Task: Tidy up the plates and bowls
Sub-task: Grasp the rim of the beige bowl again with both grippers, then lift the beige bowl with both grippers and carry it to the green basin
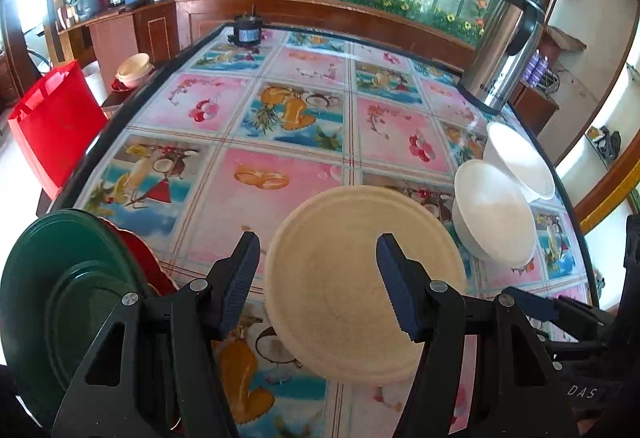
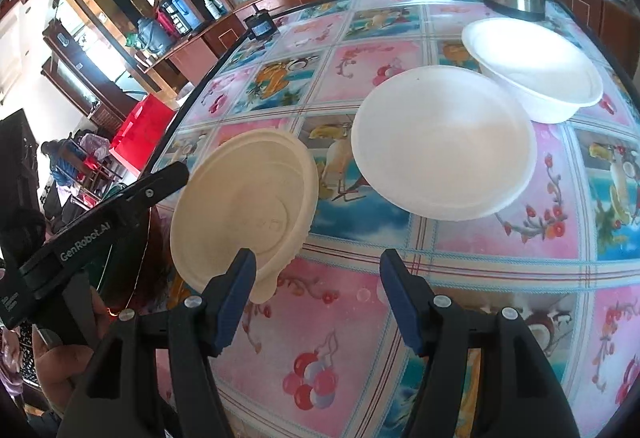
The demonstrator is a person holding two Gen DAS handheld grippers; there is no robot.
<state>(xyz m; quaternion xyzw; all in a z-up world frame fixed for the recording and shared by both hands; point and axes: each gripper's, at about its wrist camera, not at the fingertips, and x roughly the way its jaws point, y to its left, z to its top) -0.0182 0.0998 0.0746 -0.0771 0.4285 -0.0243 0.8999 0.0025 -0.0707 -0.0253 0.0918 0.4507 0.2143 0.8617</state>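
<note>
While cream bowl (image 1: 360,278) sits on table (image 1: 304,109) straight ahead of left gripper (image 1: 318,278), fingers spread, empty, right gripper (image 2: 318,288) also spread, empty, bowl (image 2: 244,205) off its left finger. White bowls (image 2: 444,141) farther right. Left hand nearer.

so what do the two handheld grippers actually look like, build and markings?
Both are matching black plastic units. The left gripper has two dark blue ribbed fingers on black angular linkage arms with silver pivot pins. The right gripper is built the same, with brighter blue pads. In the right wrist view the left unit's body reads "GenRobot.AI" in white. No cables visible.
</note>
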